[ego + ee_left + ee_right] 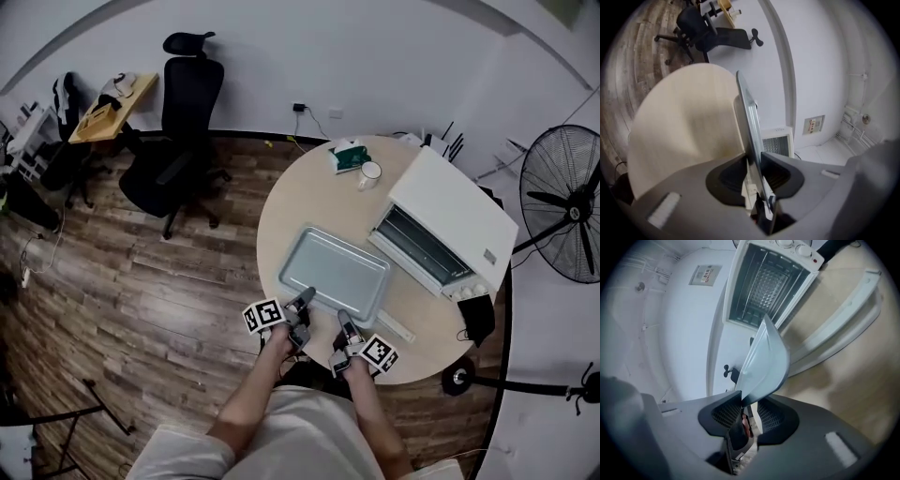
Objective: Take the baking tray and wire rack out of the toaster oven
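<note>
The grey baking tray is over the round table, in front of the white toaster oven. My left gripper is shut on the tray's near edge, and my right gripper is shut on the same edge further right. In the left gripper view the tray runs edge-on between the jaws of the left gripper. In the right gripper view a tray corner sits in the right gripper. Beyond it the oven stands open with the wire rack inside.
A green tissue box and a white cup stand at the table's far side. A long white strip lies near my right gripper. A black office chair is to the left and a floor fan to the right.
</note>
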{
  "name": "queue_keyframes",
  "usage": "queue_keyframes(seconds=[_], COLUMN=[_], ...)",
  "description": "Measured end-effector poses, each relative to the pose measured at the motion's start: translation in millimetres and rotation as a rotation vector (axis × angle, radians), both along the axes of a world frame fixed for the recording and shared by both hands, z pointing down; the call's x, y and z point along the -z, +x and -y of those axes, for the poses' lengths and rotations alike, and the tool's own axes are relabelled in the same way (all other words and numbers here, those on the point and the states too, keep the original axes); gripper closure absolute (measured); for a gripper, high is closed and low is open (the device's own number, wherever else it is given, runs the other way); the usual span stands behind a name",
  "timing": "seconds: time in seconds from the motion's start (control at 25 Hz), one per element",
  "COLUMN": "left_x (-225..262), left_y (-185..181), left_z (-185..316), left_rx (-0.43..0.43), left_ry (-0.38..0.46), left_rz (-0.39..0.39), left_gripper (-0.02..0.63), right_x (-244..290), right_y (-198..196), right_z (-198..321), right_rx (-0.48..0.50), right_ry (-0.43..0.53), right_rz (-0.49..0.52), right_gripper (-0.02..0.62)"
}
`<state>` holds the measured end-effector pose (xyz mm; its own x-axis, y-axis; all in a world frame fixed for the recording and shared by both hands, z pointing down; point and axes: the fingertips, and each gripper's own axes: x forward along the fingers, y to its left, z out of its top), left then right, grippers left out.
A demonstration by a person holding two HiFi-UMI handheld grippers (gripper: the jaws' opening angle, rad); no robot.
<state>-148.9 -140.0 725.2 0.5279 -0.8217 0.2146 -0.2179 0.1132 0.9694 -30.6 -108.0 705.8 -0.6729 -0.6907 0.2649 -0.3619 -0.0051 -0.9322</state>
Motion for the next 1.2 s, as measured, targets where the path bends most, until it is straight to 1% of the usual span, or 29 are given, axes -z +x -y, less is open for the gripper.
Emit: queue_keyframes(seconds=[0.28,0.4,0.52,0.64,0.8,1.0,1.12,1.2], left_x=[-6,-13,-25,-40,-55,-68,-68,-69], left_y=[-93,-124,-147,-160,-167,-165,-165,-165], left_z=[-33,-47,-59,-71,-76,-72,-65,-60], left_rx=[0.186,0.266,0.328,0.377,0.406,0.408,0.388,0.374], left_ry=[-0.012,-0.035,-0.055,-0.085,-0.112,-0.139,-0.14,-0.141], left_rz=[0.017,0.016,0.007,-0.009,-0.015,-0.013,0.001,0.012], left_gripper=[0.457,0.457,0.459,0.462,0.462,0.46,0.462,0.463], right_x=[-6,-14,-25,-38,-53,-65,-69,-70], right_y=[-88,-118,-142,-154,-161,-159,-158,-159], right_z=[-10,-12,-17,-24,-27,-28,-28,-30], right_rx=[0.195,0.267,0.334,0.376,0.397,0.385,0.379,0.397], right_ry=[-0.004,-0.016,-0.03,-0.063,-0.112,-0.154,-0.176,-0.182], right_rz=[0.001,-0.001,-0.017,-0.033,-0.054,-0.064,-0.055,-0.05], right_gripper=[0.495,0.494,0.492,0.491,0.491,0.491,0.49,0.488])
